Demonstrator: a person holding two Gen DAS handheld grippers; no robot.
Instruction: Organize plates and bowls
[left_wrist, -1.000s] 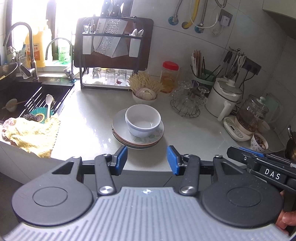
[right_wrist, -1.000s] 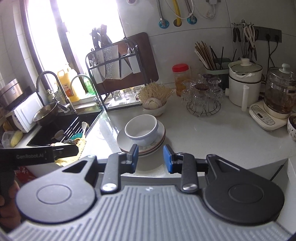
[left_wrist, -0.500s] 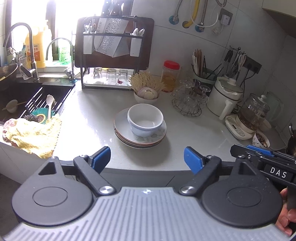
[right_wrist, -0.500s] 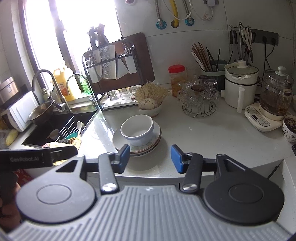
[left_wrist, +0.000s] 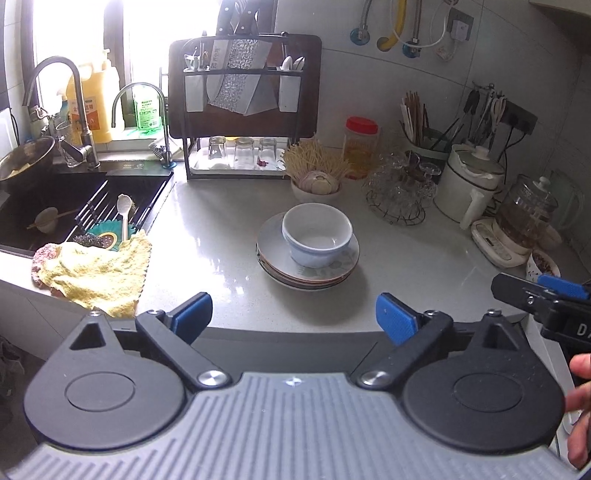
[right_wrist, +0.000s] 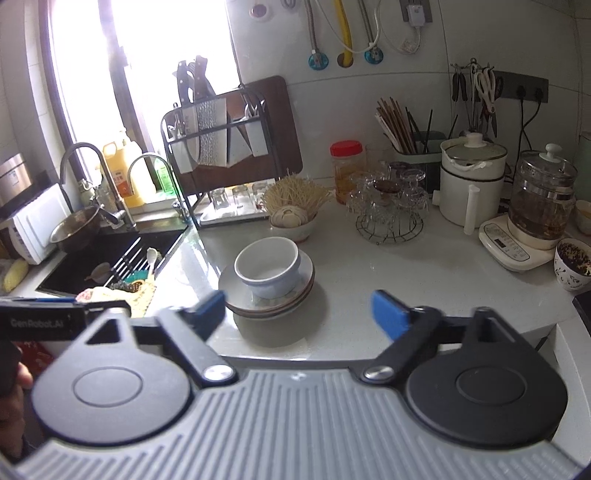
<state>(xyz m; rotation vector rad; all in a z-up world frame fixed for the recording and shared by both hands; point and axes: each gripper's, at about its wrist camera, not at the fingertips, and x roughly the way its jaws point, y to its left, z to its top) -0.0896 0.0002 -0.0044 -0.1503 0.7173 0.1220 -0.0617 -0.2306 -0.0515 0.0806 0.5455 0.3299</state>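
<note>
On the pale worktop (left_wrist: 229, 221), near its middle, stands one stack of plates (left_wrist: 308, 264) with one white bowl (left_wrist: 317, 233) sitting upright on top. At least three plates show at the stack's edge: pale upper faces, reddish-brown rims lower down, and a faint pattern on the top one. The bowl is plain, deep and empty, tinted slightly blue on its outer wall.

Both tools hang above the front edge of the worktop, short of the stack and touching nothing. The left tool (left_wrist: 293, 317) has its two blue pads spread wide apart, with the stack showing in the gap between them. The right tool (right_wrist: 299, 310) is likewise spread wide, the stack lying just beyond its left pad.

Behind the stack sits one small bowl of garlic (left_wrist: 319, 184) beside a bundle of thin sticks. Further back stands one dark rack (left_wrist: 243, 110) with three glasses upside down on its tray. To the right are one red-lidded jar (left_wrist: 360, 146), one wire stand of glass cups (left_wrist: 400, 188), one white pot (left_wrist: 471, 181) and one glass kettle (left_wrist: 530, 214). To the left lie one black sink (left_wrist: 55, 206) with two taps, and one yellow cloth (left_wrist: 96, 271) draped over the worktop's edge.
</note>
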